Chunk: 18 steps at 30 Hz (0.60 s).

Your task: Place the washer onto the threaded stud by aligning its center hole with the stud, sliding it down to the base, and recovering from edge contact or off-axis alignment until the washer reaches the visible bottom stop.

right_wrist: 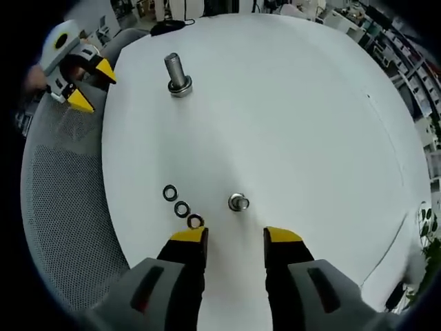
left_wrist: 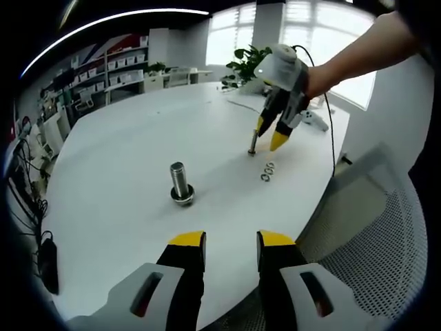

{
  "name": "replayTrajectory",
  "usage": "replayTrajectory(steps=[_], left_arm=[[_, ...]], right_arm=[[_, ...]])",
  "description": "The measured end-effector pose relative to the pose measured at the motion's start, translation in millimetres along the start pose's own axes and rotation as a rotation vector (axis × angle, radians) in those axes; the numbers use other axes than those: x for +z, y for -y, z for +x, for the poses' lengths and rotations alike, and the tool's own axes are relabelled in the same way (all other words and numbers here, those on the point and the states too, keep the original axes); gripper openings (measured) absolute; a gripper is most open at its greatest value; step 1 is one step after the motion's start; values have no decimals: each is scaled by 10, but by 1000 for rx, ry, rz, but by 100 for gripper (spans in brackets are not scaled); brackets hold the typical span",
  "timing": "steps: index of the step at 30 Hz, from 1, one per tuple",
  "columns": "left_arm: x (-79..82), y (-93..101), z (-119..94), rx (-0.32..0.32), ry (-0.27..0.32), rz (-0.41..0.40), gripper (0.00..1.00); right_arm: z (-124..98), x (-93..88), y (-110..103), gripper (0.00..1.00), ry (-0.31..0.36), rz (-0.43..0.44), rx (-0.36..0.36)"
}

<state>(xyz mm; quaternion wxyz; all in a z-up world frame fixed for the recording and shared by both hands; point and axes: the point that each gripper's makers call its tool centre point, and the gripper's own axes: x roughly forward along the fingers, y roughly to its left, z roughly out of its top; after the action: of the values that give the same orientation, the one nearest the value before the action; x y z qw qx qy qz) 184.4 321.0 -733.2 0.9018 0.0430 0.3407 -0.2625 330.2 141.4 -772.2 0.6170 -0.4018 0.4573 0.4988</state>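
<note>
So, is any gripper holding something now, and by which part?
Nothing is held. The left gripper and the right gripper are both open and empty; the three washers lie loose on the table.

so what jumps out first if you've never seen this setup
A fat threaded bolt stands upright mid-table with washers already around its base. Farther off, the right hand-held gripper hovers, open, over a thinner stud, with three loose washers lined up beside it. The left hand-held gripper waits open at the table's edge.

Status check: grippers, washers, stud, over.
Left gripper open, empty. Right gripper open, above small stud. Three washers loose on table beside it. Large stud already carries washers. Nothing in the way.
</note>
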Motion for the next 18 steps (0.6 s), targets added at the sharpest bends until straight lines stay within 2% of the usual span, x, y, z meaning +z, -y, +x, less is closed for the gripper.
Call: replayTrajectory(steps=[11,18], left_arm=[[-3,10,2,-4,1,7,28],[-18,29,7,-6,-8,14,28]], right_arm=[[5,-217,-128,35,-10,39,2],[32,-245,-201,35,4,73,11]])
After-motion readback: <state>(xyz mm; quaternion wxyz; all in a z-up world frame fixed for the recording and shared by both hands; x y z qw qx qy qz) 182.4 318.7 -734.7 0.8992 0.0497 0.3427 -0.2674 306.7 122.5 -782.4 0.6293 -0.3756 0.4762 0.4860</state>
